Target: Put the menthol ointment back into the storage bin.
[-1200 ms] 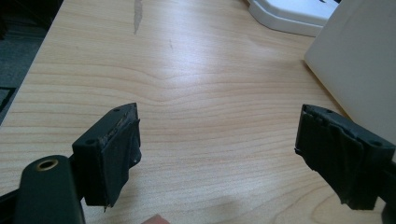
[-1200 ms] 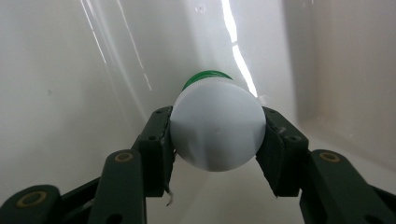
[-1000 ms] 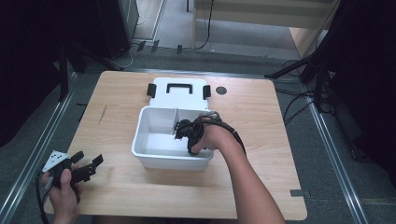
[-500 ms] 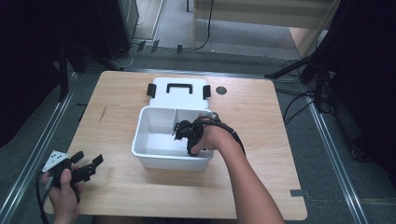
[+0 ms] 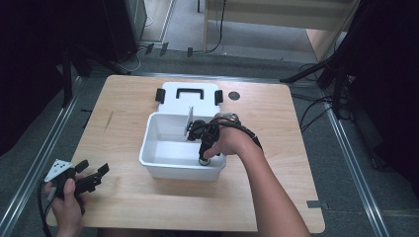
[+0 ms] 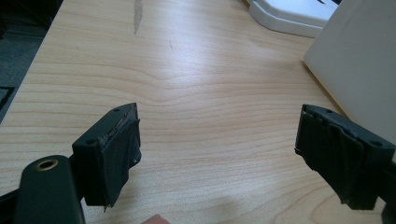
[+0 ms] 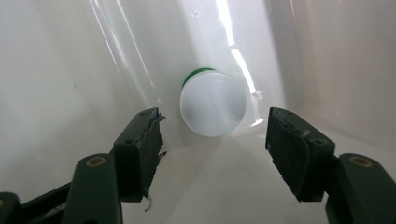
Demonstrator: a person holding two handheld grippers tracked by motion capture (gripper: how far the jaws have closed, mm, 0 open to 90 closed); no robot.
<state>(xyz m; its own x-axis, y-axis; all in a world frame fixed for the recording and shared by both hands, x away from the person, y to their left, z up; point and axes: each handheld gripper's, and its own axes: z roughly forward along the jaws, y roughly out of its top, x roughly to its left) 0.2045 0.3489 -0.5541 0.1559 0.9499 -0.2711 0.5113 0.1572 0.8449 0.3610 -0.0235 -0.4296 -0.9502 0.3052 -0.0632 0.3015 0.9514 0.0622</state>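
Right tongs (image 7: 212,154) spread wide, gripping nothing, plunged into the white rectangular plastic bin (image 5: 163,163) at mid-table, down in its near right corner. Just ahead of the tips, centred between them but untouched, a small round white cap with a green rim (image 7: 213,103), lying flat on the glossy bin floor close to where floor meets wall; smooth, matte, a thin green band peeking out at its upper edge. Tight quarters: bin walls close on both sides of the jaws, and a thin white upright divider (image 5: 189,121) standing in the bin's far part. Behind the bin, touching its far edge, a flat white lid with a black handle and black side latches (image 5: 188,94); a small dark round disc (image 5: 234,95) to the lid's right. Left tongs (image 5: 94,177) likewise spread and empty, low over the light wooden table (image 6: 187,93) at its near left corner, well apart from the bin.
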